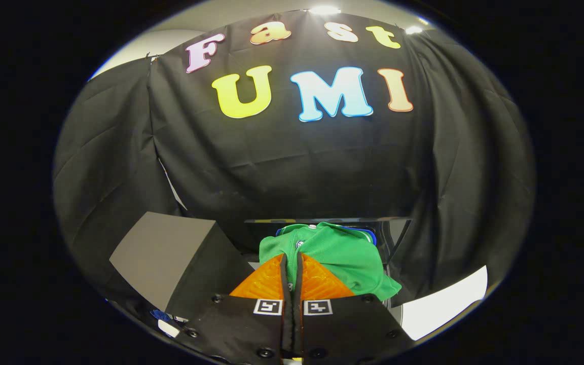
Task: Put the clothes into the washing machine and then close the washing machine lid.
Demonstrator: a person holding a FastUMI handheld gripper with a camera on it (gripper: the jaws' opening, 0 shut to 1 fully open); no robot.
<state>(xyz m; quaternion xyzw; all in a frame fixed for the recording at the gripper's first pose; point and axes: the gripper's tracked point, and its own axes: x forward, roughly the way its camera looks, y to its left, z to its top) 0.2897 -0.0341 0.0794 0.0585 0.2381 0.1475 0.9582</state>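
Your jaws pinch a fold of the green shirt, orange fingers nearly together; a grey box stands left; shirt's badge unreadable.

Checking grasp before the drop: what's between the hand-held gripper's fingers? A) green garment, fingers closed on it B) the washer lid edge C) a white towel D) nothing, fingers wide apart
A: the hand-held gripper has its orange fingers pressed together on a fold of the green garment.
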